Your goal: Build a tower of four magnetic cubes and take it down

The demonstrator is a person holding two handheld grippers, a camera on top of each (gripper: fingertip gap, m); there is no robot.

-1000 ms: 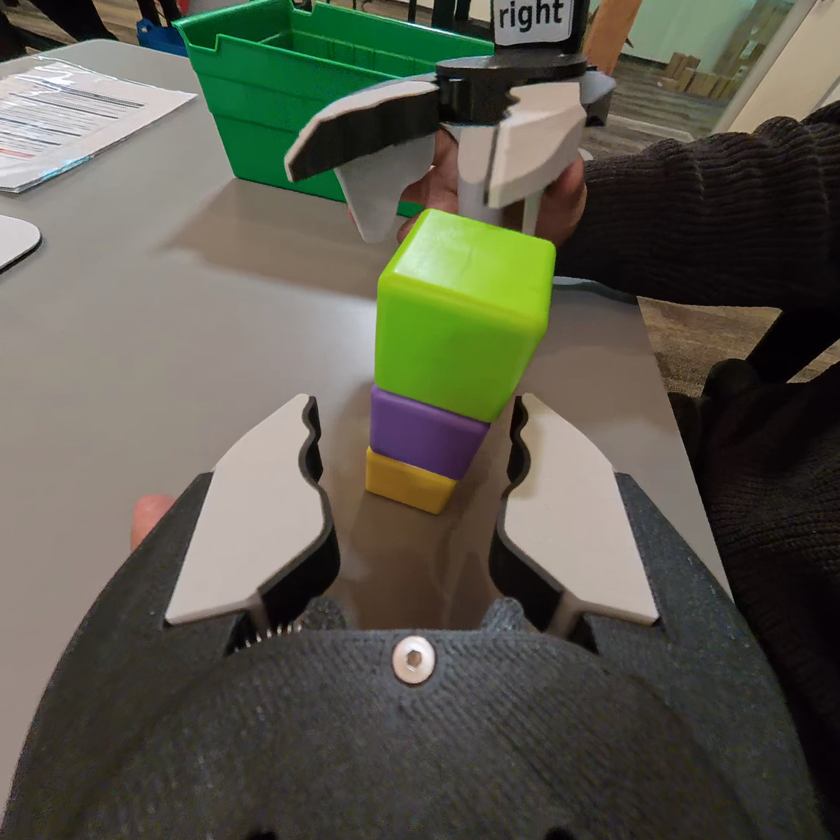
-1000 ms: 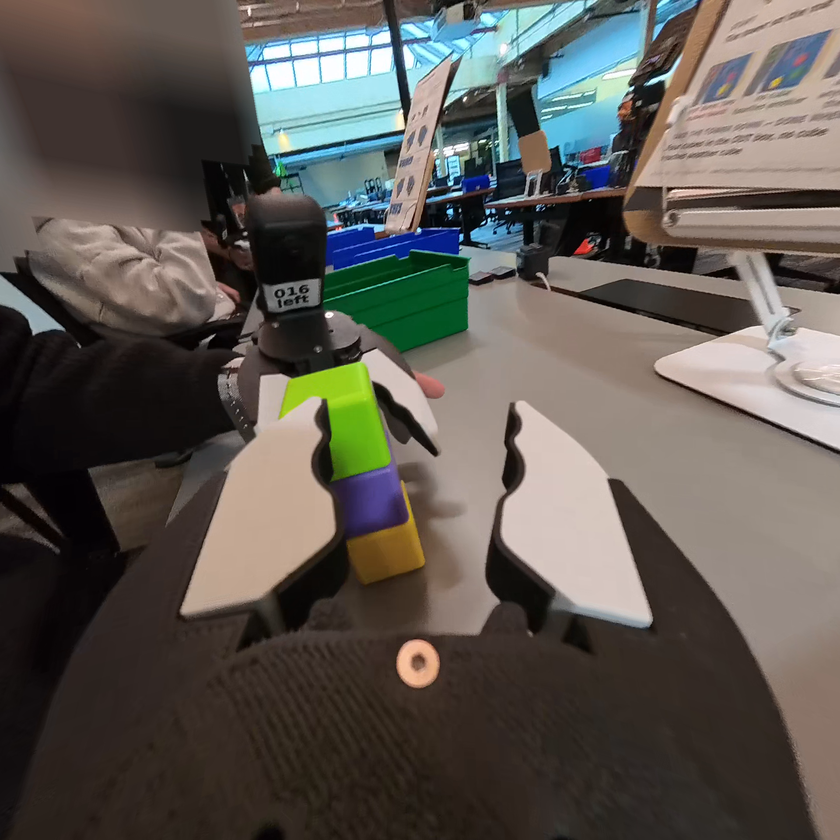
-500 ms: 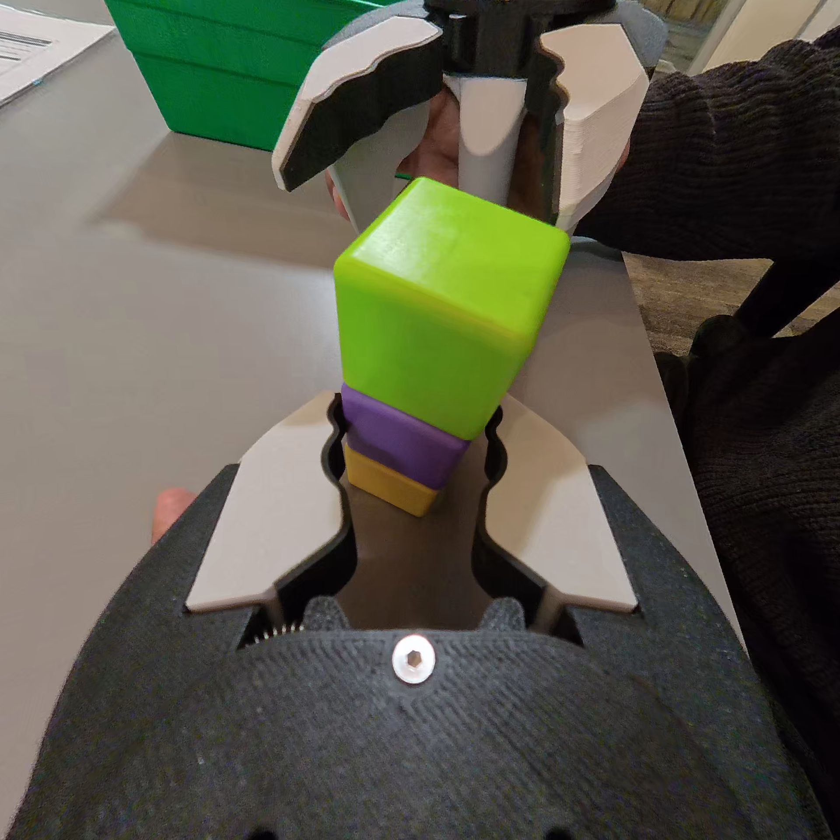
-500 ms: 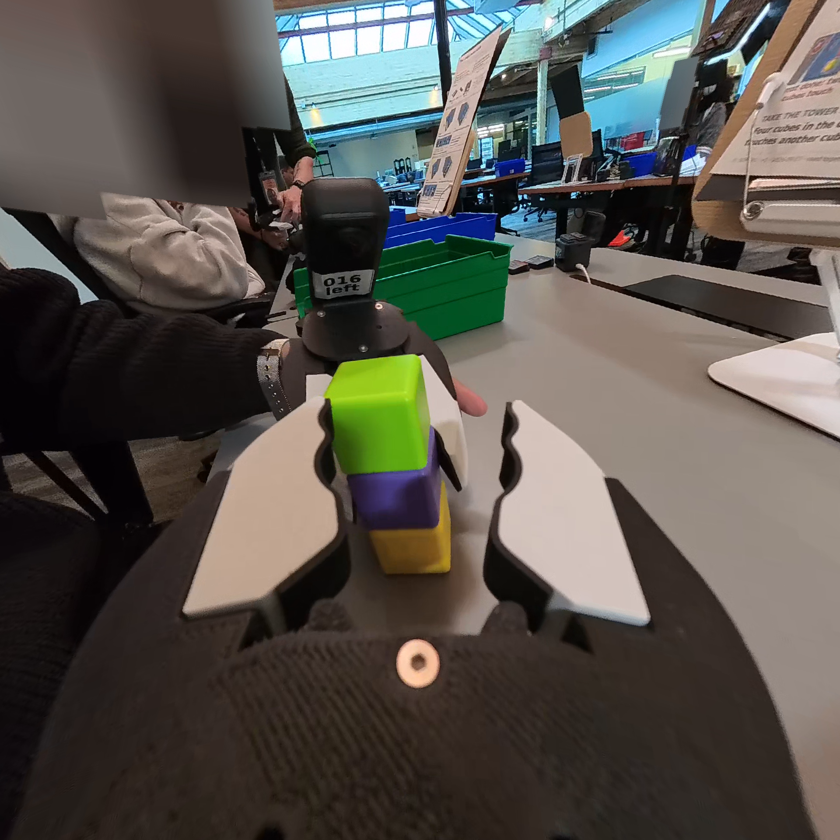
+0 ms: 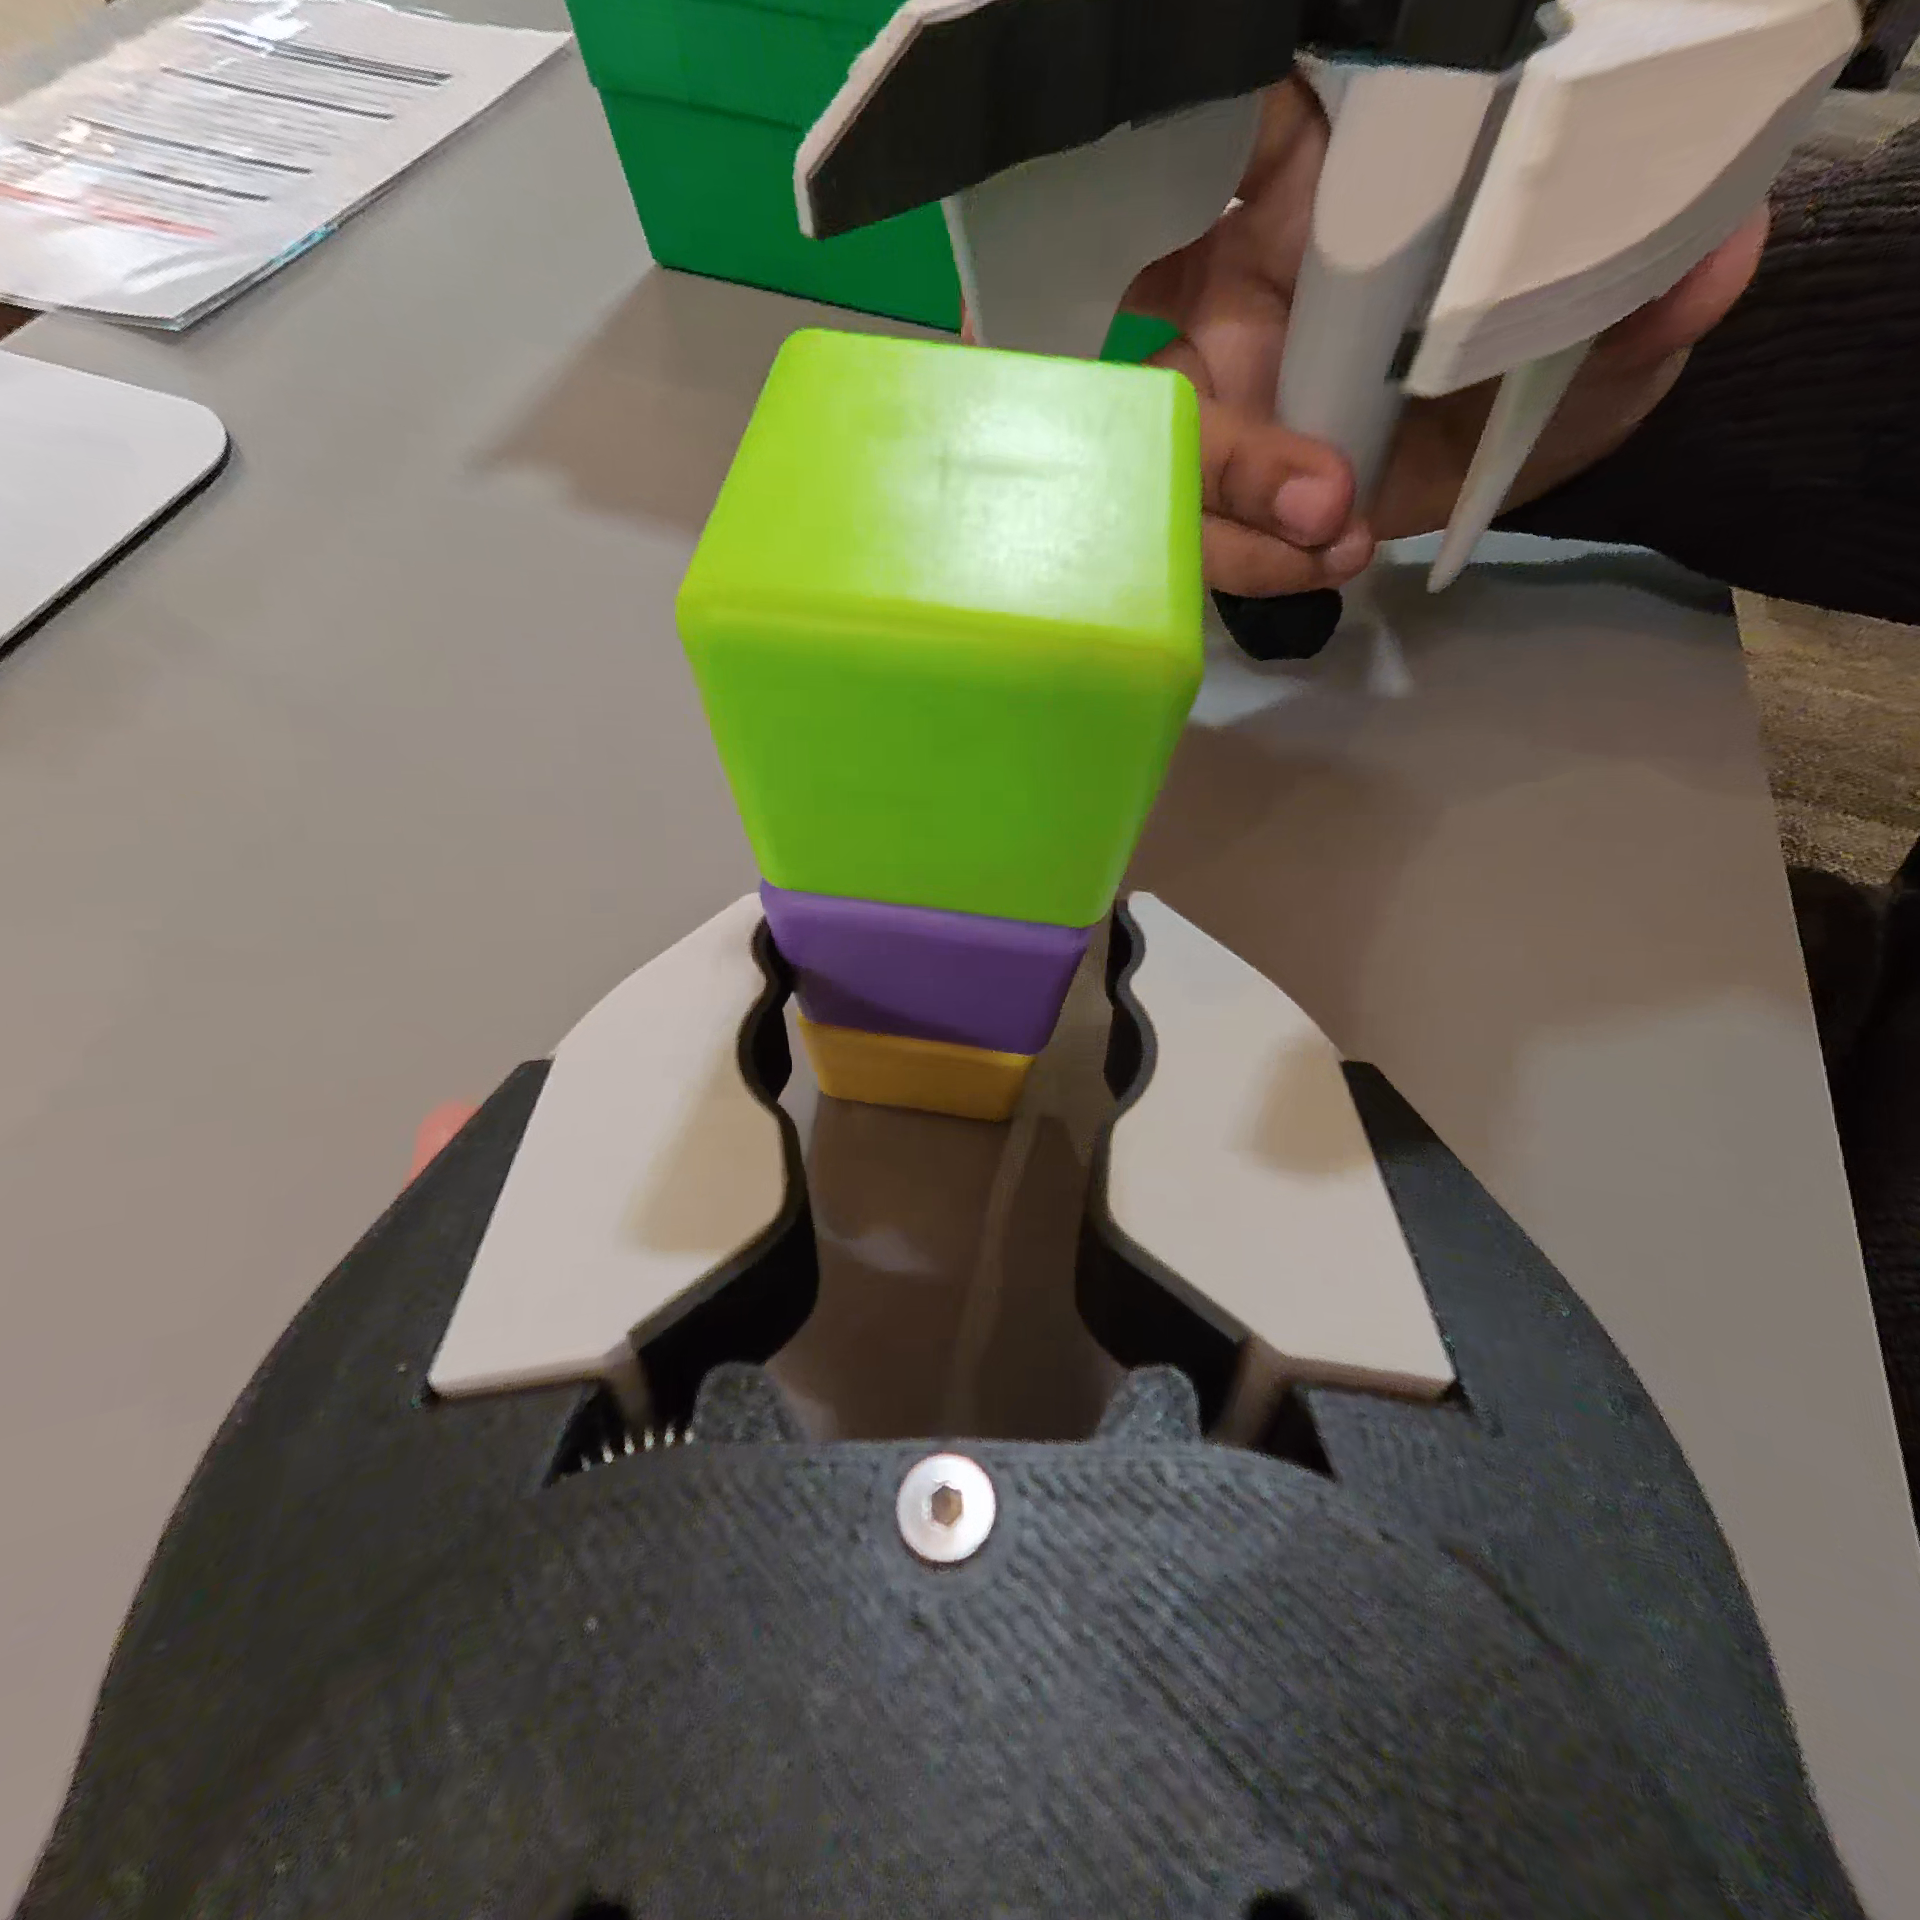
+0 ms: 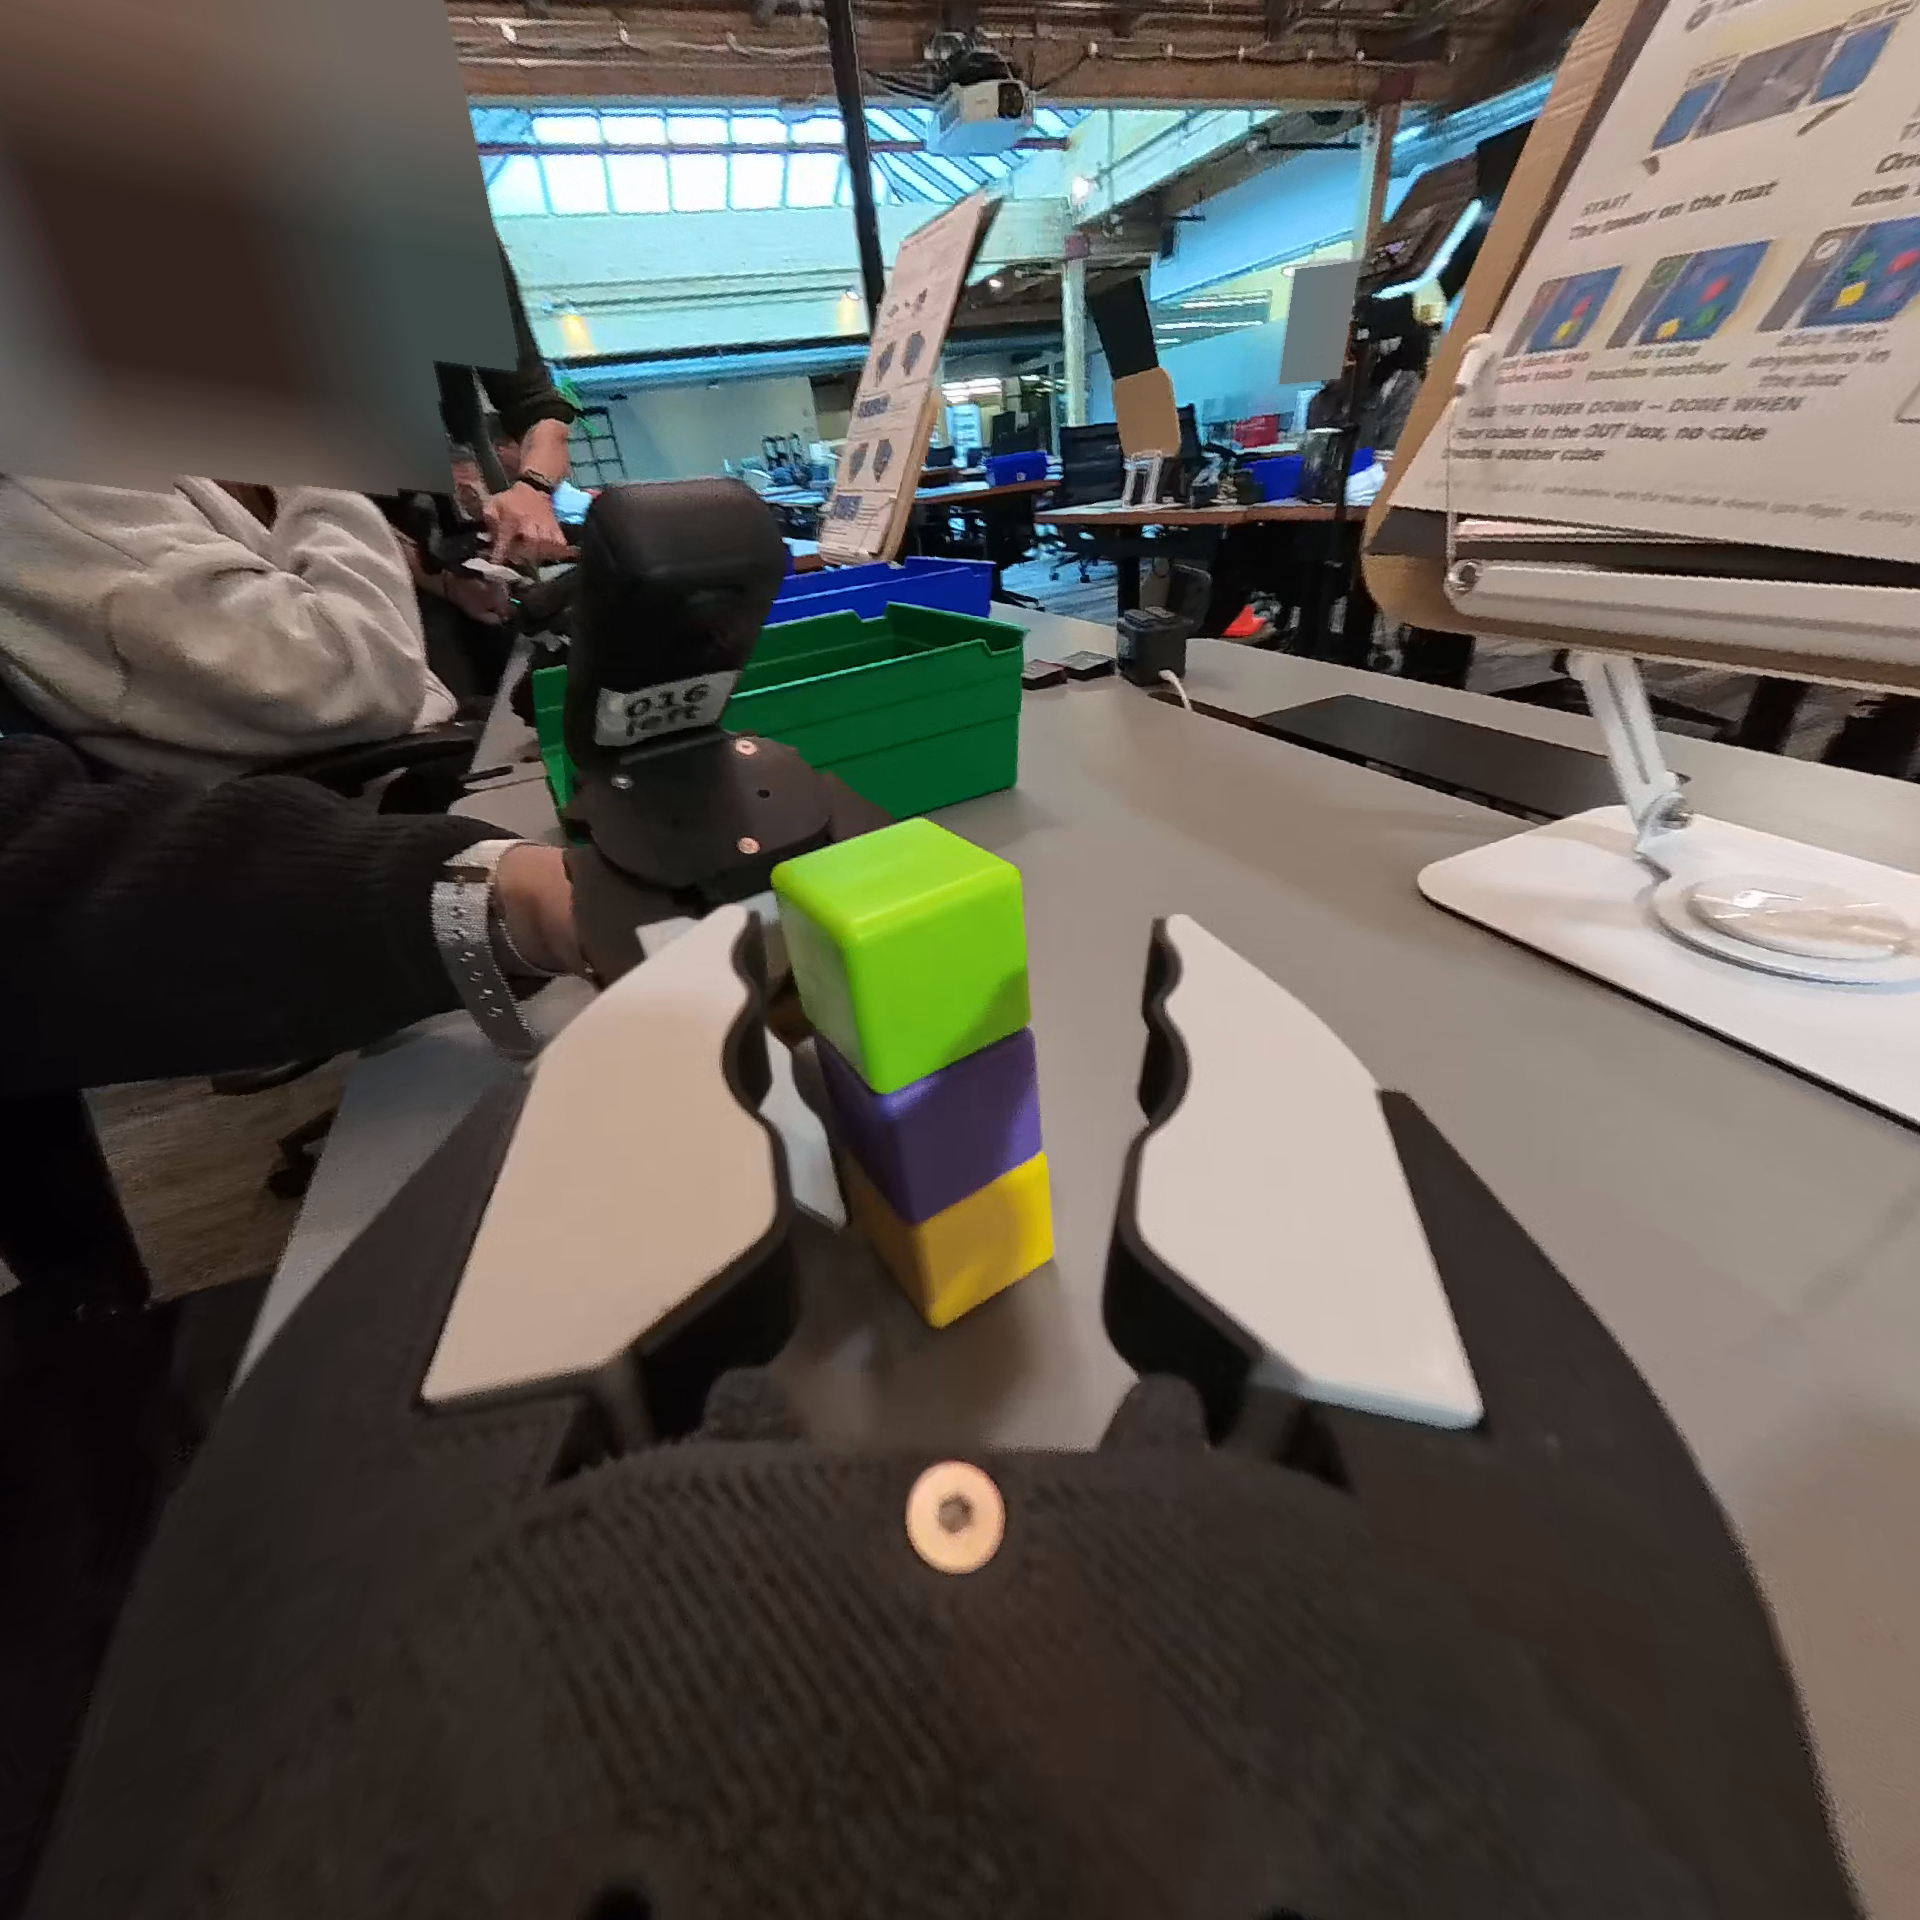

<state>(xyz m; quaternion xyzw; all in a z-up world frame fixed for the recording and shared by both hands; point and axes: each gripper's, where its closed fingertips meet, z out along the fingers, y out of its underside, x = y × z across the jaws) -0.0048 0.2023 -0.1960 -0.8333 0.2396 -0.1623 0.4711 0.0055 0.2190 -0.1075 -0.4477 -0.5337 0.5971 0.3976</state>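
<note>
A tower stands on the grey table: a green cube on a purple cube on a yellow cube. My left gripper is low, its fingers pressed against both sides of the purple cube. My right gripper is open, with the green cube between its fingers and a gap on each side. The purple cube and yellow cube sit below it. The right gripper shows beyond the tower in the left wrist view. The left gripper's black body shows behind the tower.
A green bin stands behind the tower, with a blue bin beyond it. A white stand base holding an instruction sheet is at the right. A paper sheet lies far left. The table edge is close on the right. Left tips to right tips: about 9 cm.
My left gripper moved forward and closed in on the purple cube. My right gripper shifted so the green cube now sits centred between its open fingers.
</note>
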